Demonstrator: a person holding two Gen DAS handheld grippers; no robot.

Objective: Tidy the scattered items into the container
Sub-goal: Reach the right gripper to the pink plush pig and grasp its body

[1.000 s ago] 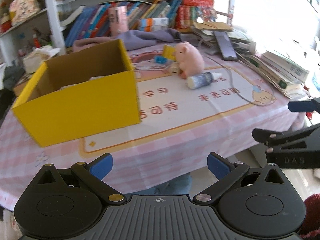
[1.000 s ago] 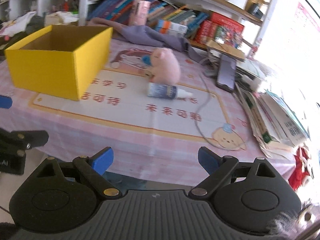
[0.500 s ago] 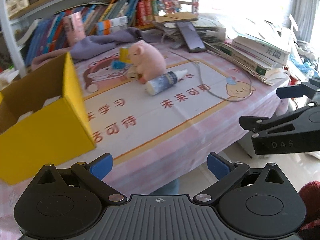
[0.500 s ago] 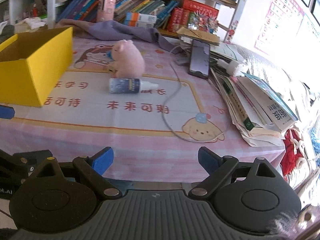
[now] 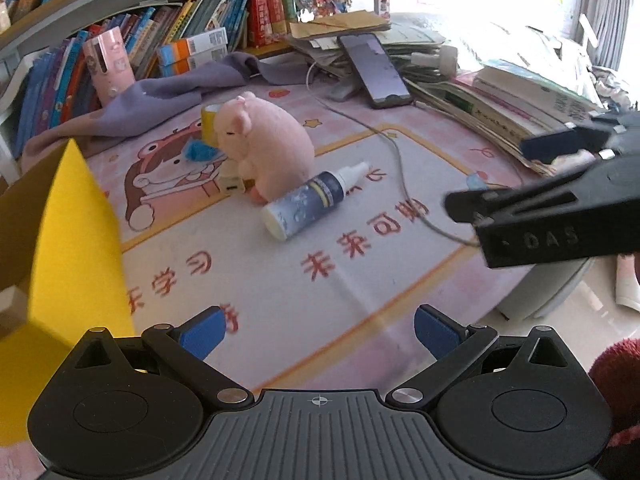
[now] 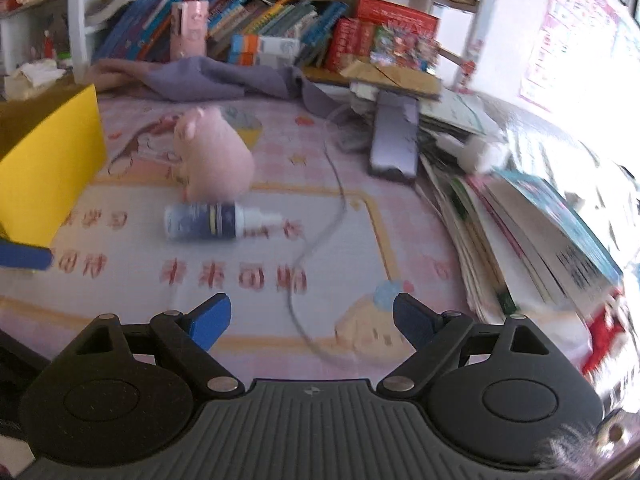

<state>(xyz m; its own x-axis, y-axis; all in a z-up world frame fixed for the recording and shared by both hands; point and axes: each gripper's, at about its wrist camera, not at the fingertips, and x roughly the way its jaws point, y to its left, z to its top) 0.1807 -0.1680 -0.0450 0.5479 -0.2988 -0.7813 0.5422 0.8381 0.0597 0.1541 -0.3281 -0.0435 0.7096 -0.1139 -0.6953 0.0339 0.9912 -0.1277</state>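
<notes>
Closing my right gripper slightly, jaws wide, nothing between; left gripper spread, empty. Bottle lying on mat beside pig toy, both outside yellow box. I judge 2 items pending, tidying barely begun.

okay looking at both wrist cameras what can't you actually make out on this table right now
- Inside of the yellow box: left wrist view, cut off by the frame edge, its own wall blocks the floor.
- Small items behind the pink pig: both views, the pig covers most of them.
- Bottle label: right wrist view, motion blur.
- Book titles on the shelf: too small.
</notes>
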